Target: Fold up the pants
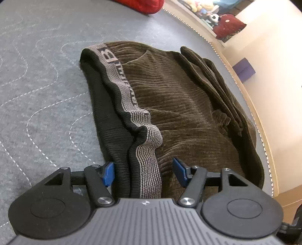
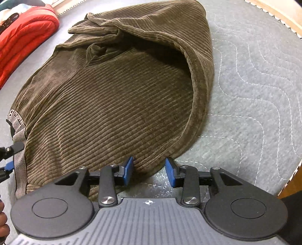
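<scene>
Dark olive corduroy pants (image 1: 179, 98) lie folded in a heap on a grey quilted mat (image 1: 37, 84). Their grey striped waistband (image 1: 130, 105) with dark lettering runs toward my left gripper (image 1: 144, 174), which is open with the waistband between its blue pads (image 1: 108, 173). In the right wrist view the pants (image 2: 113, 103) fill the middle, with one flap folded over at the right. My right gripper (image 2: 149, 172) is open, its blue pads (image 2: 128, 169) straddling the near edge of the cloth. The left gripper's tip (image 2: 11, 150) shows at the waistband on the left.
A red padded item (image 2: 24, 37) lies at the mat's far left in the right wrist view and shows at the top of the left wrist view (image 1: 143, 5). The mat's edge (image 1: 245, 94) borders a pale floor with a purple block (image 1: 244, 69) and toys.
</scene>
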A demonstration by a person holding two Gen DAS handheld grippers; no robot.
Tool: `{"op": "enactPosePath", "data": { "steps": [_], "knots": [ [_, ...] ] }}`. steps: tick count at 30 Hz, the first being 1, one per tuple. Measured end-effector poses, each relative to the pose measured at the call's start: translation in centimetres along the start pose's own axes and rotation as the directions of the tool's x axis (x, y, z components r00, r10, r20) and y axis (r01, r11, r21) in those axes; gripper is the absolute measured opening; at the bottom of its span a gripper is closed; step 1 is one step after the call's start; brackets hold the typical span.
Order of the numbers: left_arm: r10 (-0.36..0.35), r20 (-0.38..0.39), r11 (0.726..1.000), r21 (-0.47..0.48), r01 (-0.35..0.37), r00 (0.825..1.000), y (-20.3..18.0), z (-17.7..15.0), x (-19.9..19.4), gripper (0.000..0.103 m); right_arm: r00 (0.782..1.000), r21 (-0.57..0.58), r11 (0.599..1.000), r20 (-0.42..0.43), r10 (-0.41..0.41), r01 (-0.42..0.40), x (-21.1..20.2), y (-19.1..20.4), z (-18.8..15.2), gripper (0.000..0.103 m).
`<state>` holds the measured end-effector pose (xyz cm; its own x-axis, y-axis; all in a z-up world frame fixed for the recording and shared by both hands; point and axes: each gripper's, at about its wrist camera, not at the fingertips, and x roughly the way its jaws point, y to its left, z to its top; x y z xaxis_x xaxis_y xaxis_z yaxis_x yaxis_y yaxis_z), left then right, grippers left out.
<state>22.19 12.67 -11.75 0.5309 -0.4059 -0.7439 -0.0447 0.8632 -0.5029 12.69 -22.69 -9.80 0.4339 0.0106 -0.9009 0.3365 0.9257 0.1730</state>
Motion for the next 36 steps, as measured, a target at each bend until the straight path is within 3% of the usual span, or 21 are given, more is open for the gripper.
{"op": "enactPosePath", "data": {
  "steps": [2,4,7,12,18,21,26,30,32,34,36],
  "knots": [
    [0.028,0.009,0.999,0.036,-0.028,1.0,-0.4,-0.2,-0.1,0.057,1.0,-0.005,1.0,0.006,-0.005,0.005,-0.1,-0.1,-0.1,0.039],
    [0.055,0.013,0.997,0.046,-0.056,0.998,-0.3,-0.2,-0.3,0.031,1.0,-0.014,1.0,0.01,-0.01,0.01,-0.2,0.0,-0.1,0.039],
    [0.028,0.023,0.999,0.034,-0.029,0.999,0.1,0.1,-1.3,0.019,0.999,-0.033,0.999,0.022,-0.028,0.029,-0.1,0.4,-0.1,0.028],
    [0.014,0.069,0.998,0.063,-0.019,0.998,-1.2,0.2,-4.2,0.015,0.999,-0.05,0.998,0.047,-0.029,0.031,-0.8,0.7,-0.3,0.011],
    [0.018,0.102,0.995,0.097,-0.028,0.995,-0.5,0.3,-9.3,0.013,0.995,-0.17,0.985,0.092,0.036,-0.02,-3.6,2.7,-1.4,0.008],
    [0.049,0.115,0.995,0.085,-0.059,0.992,1.6,0.1,-12.7,0.012,0.994,-0.275,0.959,0.062,0.094,-0.074,-4.9,4.8,-3.0,0.008],
    [0.132,0.1,0.991,0.021,-0.135,0.986,6.7,-1.1,-18.7,0.012,0.975,-0.454,0.864,-0.089,0.202,-0.22,-5.7,9.4,-7.6,0.007],
    [0.196,0.059,0.98,-0.035,-0.194,0.979,10.7,-2.3,-22.6,0.012,0.933,-0.604,0.712,-0.202,0.299,-0.358,-7.0,13.4,-11.4,0.007],
    [0.225,0.025,0.974,-0.042,-0.223,0.974,11.6,-2.7,-23.3,0.013,0.917,-0.653,0.645,-0.253,0.309,-0.398,-7.3,14.7,-12.8,0.008],
    [0.295,0.027,0.955,-0.025,-0.294,0.955,11.4,-2.7,-23.7,0.013,0.919,-0.69,0.606,-0.292,0.266,-0.395,-7.0,15.2,-13.7,0.009],
    [0.373,0.071,0.926,0.023,-0.376,0.925,10.0,-2.3,-24.5,0.013,0.924,-0.703,0.6,-0.299,0.238,-0.382,-7.1,15.0,-13.4,0.011]
  ]
}}
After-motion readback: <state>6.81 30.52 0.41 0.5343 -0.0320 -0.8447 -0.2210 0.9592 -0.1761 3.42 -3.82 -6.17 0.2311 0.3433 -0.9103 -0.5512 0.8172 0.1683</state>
